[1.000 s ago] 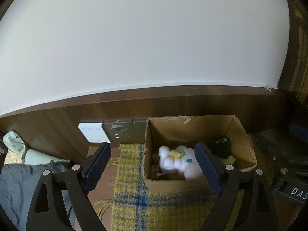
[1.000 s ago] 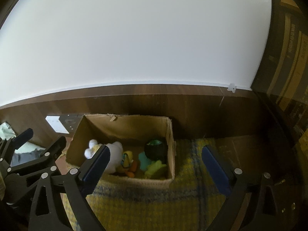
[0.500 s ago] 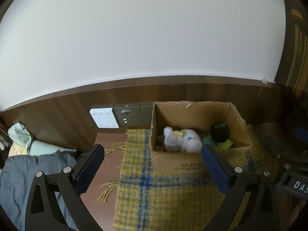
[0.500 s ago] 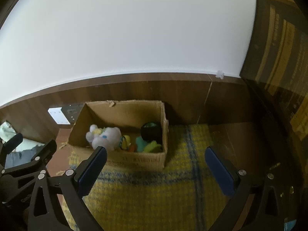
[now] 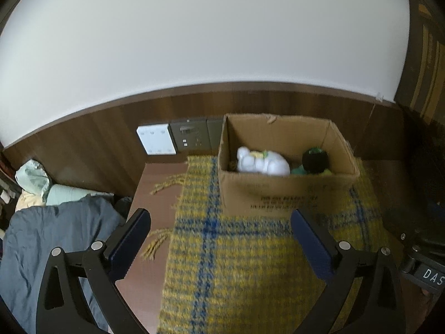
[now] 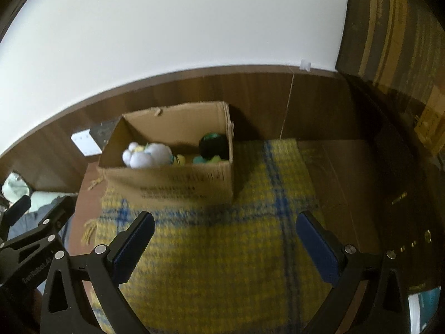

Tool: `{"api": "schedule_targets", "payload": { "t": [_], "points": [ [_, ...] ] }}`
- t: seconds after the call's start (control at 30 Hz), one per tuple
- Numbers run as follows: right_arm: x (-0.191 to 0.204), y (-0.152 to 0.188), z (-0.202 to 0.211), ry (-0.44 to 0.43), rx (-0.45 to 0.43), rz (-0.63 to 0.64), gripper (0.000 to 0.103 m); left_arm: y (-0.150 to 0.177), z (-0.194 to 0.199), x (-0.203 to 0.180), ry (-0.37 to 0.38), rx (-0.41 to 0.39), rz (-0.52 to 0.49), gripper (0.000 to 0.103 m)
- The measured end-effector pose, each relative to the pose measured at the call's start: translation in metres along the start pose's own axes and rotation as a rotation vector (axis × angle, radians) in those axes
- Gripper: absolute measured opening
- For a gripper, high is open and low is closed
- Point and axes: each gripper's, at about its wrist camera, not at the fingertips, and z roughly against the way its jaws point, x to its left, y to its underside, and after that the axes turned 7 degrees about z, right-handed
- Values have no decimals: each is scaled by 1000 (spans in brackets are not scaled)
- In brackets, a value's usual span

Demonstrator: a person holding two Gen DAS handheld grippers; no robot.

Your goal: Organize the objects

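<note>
An open cardboard box [image 5: 283,192] [image 6: 178,183] stands on a yellow and blue plaid blanket [image 5: 250,264] [image 6: 222,250] against the wooden wall panel. Inside lie a white plush toy [image 5: 261,162] [image 6: 147,154], a dark round toy [image 5: 315,160] [image 6: 212,144] and small green and yellow toys [image 6: 205,159]. My left gripper [image 5: 219,239] is open and empty, held back from the box over the blanket's left part. My right gripper [image 6: 225,239] is open and empty, over the blanket in front of the box. The left gripper also shows at the right wrist view's left edge [image 6: 33,233].
A white panel and grey switch plates [image 5: 175,139] sit on the wall left of the box. Blue-grey fabric [image 5: 50,239] and pale green bedding [image 5: 41,183] lie at the left. A dark bookcase [image 6: 395,55] stands at the right. Brown tabletop [image 6: 345,183] shows beside the blanket.
Both grippers have drawn back from the box, which now looks smaller and farther. More blanket shows in front. Both stay open and empty.
</note>
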Motion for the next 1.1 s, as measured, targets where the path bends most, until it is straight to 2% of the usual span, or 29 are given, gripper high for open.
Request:
{"api": "schedule_targets", "payload": {
  "t": [0.13,0.17,0.47,0.5,0.53,0.57,0.97,1.1],
  "points": [
    [-2,13,2,-1,18,-5,102,10,1,2,-6,29,4,103],
    [-2,16,3,-3,22,-4,102,13,2,3,-42,56,23,103],
    [2,40,6,-11,55,12,102,33,8,2,-68,110,25,103],
    [2,43,6,-10,59,13,102,36,8,2,-161,170,87,103],
    [2,46,6,-10,64,14,102,39,8,2,-160,177,83,103],
    [1,49,5,-11,71,15,102,42,7,1,-198,210,108,103],
    [3,75,5,-7,113,34,102,72,4,-2,-202,289,100,103],
    [1,82,5,-4,130,28,102,78,6,-4,-229,318,118,103]
  ]
}}
